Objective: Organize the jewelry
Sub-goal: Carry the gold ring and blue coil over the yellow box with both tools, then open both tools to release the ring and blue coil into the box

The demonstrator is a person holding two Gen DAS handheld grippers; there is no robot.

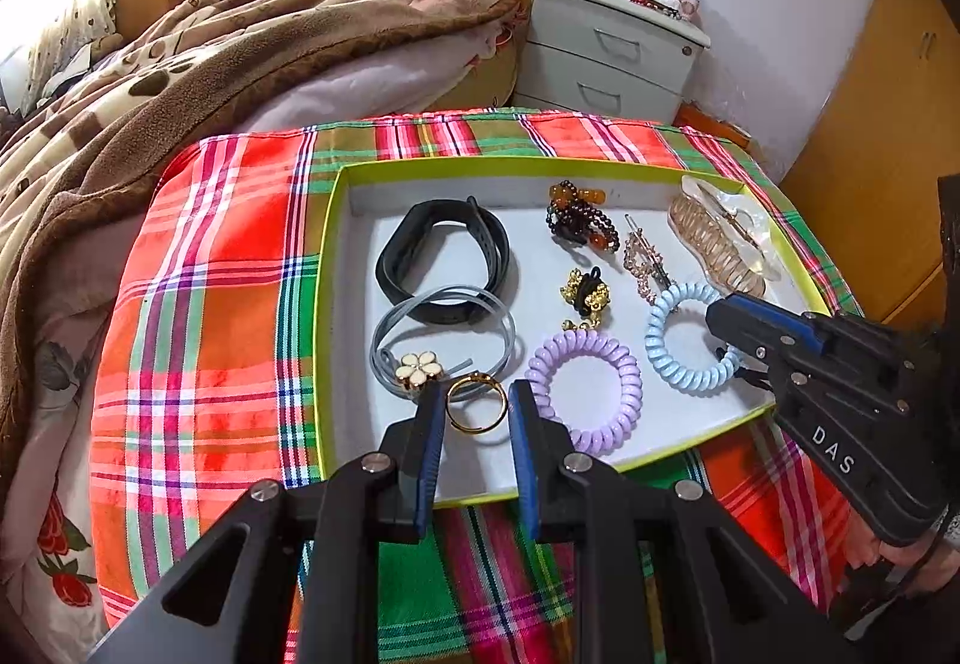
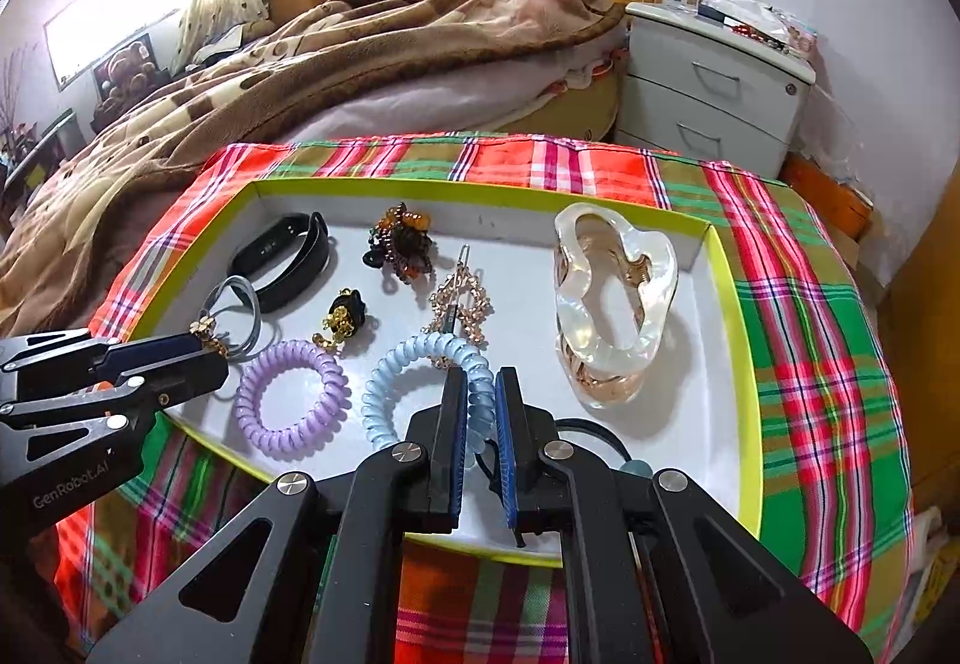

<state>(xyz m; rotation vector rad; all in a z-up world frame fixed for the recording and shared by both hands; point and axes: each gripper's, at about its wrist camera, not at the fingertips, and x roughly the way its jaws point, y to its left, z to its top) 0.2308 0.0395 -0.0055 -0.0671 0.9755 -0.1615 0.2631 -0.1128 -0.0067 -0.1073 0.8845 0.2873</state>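
A: Right, starting from the tray point(image 1: 336, 268) as landmark. Lime-rimmed, white floor, sitting on the plaid cloth point(image 1: 204, 268). Everything else placed off it.

B: Left gripper point(image 1: 477, 412) first?

A: Over the tray's near edge, tilted steeply down. Jaws partly parted, straddling the gold ring point(image 1: 477, 404). Looks pinched between the pads, ring standing on its edge rather than lying flat, though actual contact hard to confirm from here. Probably gripped across the band because a thin hoop offers nothing else to catch.

B: And the right gripper point(image 2: 480, 424)?

A: Toward the tray's near right corner. Nearly closed, clamped on the near arc of the blue coil hair tie point(image 2: 420, 382). Soft coil squashed thin between the pads, hence so narrow a gap.

B: Neighbours inside the tray?

A: Purple coil tie point(image 1: 585, 388) just beside the ring, between the two grippers. Flower hair band point(image 1: 420, 368) on the ring's other side, touching or nearly. Black wristband point(image 1: 444, 262) toward the far left of the tray, beaded bracelet point(image 1: 579, 220) by the far wall, clear claw clip point(image 2: 612, 298) along the right wall.

B: Reason for both grips at once?

A: Likely sorting two pieces in one pass. Destination not visible.
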